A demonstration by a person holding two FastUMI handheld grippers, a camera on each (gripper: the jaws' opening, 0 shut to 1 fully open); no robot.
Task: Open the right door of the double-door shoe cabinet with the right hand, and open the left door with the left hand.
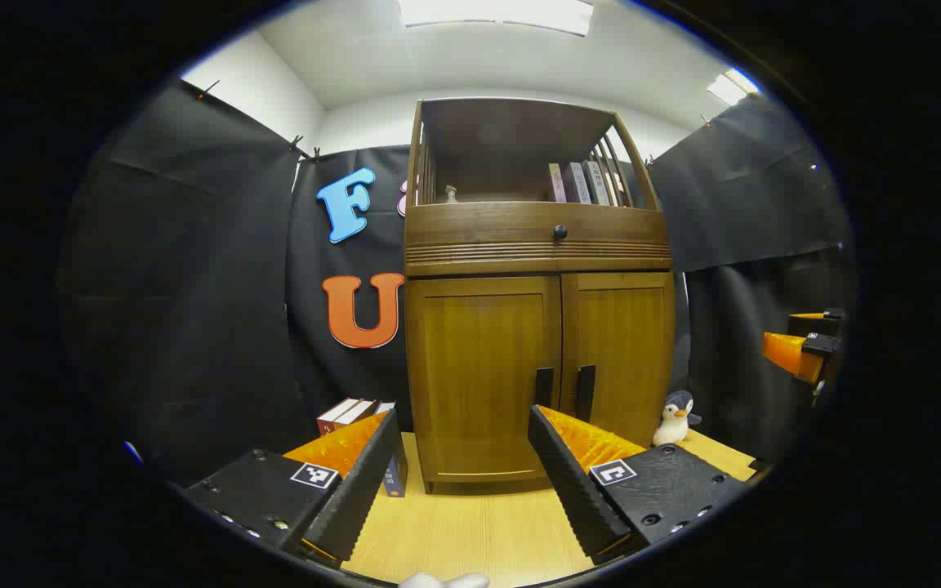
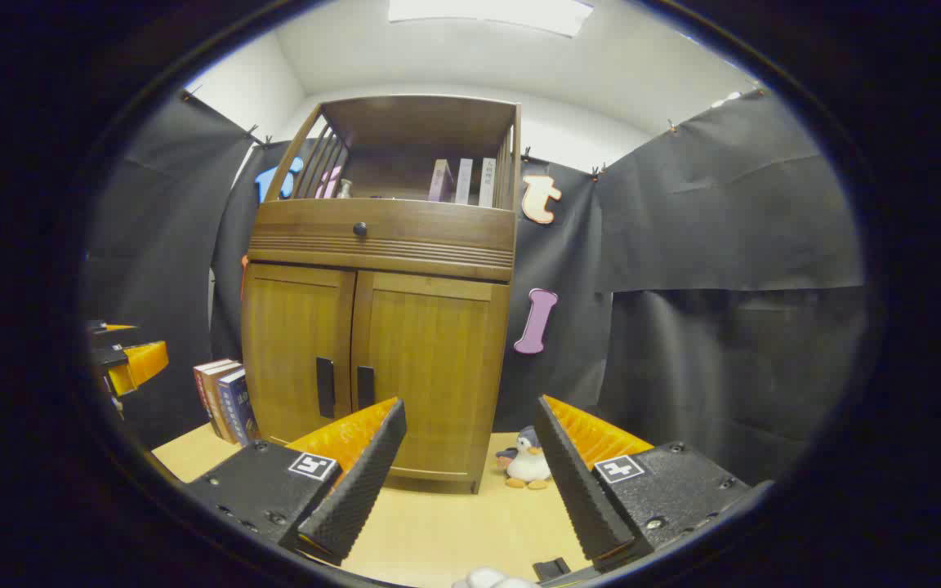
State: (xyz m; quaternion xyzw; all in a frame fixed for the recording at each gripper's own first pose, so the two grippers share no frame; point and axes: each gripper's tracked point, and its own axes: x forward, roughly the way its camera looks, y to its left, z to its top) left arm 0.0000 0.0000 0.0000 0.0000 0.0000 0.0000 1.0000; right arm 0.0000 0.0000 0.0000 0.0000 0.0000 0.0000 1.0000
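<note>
A tall brown wooden shoe cabinet (image 1: 537,286) stands on the pale wooden bench (image 1: 470,531) against the black cloth wall, and both of its lower doors are closed. In the left gripper view, the left door (image 1: 479,376) and the right door (image 1: 622,355) meet at the middle, each with a dark vertical handle beside the seam: the left handle (image 1: 544,386) and the right handle (image 1: 585,393). Above the doors runs a drawer front with a small round dark knob (image 1: 559,232), and over that an open shelf holding a few upright books (image 1: 581,182). The left claw (image 1: 464,429) hovers in front of the cabinet with its two fingers spread wide apart and nothing between them; it touches neither door. In the right gripper view, the right claw (image 2: 470,420) is likewise wide open, holding nothing, and sits short of the cabinet's right door (image 2: 430,371). A small stuffed penguin toy (image 2: 528,461) sits on the bench just beside the cabinet's right side, and a short row of upright books (image 2: 225,400) stands by its left side. The left claw appears at the far left edge of the right gripper view, and the right claw at the far right edge of the left gripper view, well apart from the cabinet.
</note>
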